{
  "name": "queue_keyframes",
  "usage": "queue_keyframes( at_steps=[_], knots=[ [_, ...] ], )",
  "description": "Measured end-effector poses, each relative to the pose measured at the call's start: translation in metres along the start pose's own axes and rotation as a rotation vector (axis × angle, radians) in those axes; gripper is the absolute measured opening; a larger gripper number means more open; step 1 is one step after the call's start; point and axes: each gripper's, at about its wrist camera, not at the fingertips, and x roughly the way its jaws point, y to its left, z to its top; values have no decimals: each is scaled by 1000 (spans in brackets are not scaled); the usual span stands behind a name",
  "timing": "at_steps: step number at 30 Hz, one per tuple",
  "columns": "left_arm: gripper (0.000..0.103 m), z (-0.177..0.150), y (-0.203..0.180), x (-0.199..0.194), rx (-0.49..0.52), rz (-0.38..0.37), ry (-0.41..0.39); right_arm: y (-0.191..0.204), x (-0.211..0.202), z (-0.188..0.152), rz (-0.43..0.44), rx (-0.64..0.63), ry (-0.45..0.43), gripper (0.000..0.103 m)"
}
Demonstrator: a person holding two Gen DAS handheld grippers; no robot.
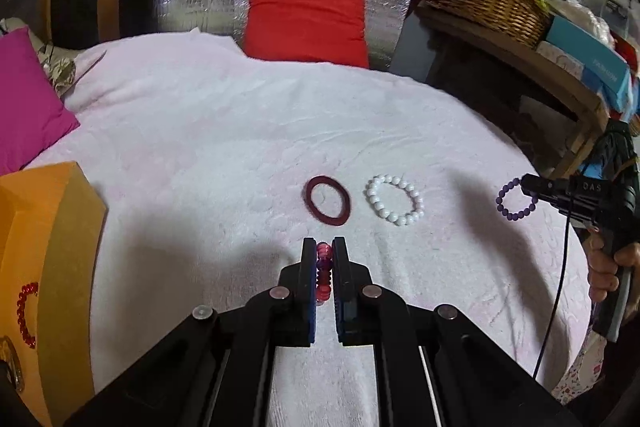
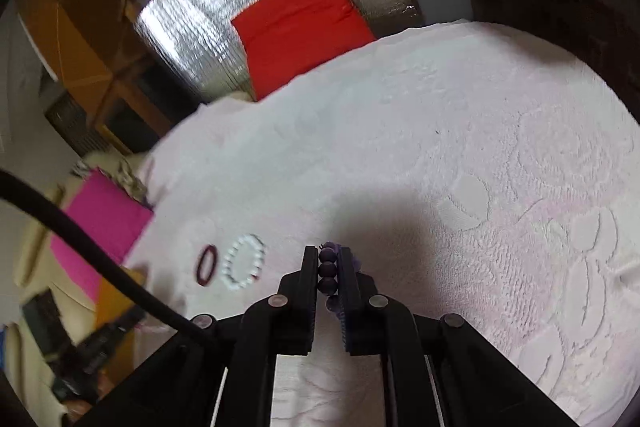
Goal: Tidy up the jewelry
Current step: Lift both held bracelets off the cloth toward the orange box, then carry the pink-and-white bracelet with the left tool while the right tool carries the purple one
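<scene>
1. My left claw [image 1: 324,247] is clamped on a pink and purple beaded bracelet [image 1: 323,273]. The beads sit stacked between the two pads, and the loop hangs edge-on just above the white towel [image 1: 200,131].

2. My right claw [image 2: 329,255] is clamped on a purple bead bracelet [image 2: 328,273]. From the left wrist view the rest of that loop [image 1: 516,199] dangles free off the tips, clear of the cloth.

3. Just ahead of my left claw lies a dark red bangle [image 1: 328,201] flat on the towel, and beside it, toward my right claw, a white bead bracelet [image 1: 395,200]. The two are near each other but apart.

4. Off to the left of my left claw stands an orange box [image 1: 44,227] with a red bead bracelet [image 1: 25,313] already inside. I judge that is where the pieces go.

5. Handling: both bead strings look light and floppy, probably on elastic, so they will swing and may roll out of the pads. The beads are smooth and round; I would pinch across two or three at once, as now, and not squeeze harder.

6. The bangle looks stiff and thin. I would grip across its rim on the near edge, since lying flat on soft pile it gives little to catch.
</scene>
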Motion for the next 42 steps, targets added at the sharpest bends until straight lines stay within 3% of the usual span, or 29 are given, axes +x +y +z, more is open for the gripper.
queue_keyframes(
  at_steps=[10,19,29,42],
  knots=[
    [8,1,-19,-36,92,-82,-134,34,0,-7,53,-59,-3,10],
    [8,-1,-27,-61,97,-74,-184,63,5,-16,81,-97,4,10],
    [8,-9,-17,-93,52,71,-220,106,4,-30,151,-141,1,10],
    [8,-21,38,-135,-46,277,-277,185,25,-58,249,-230,37,10]
  ],
)
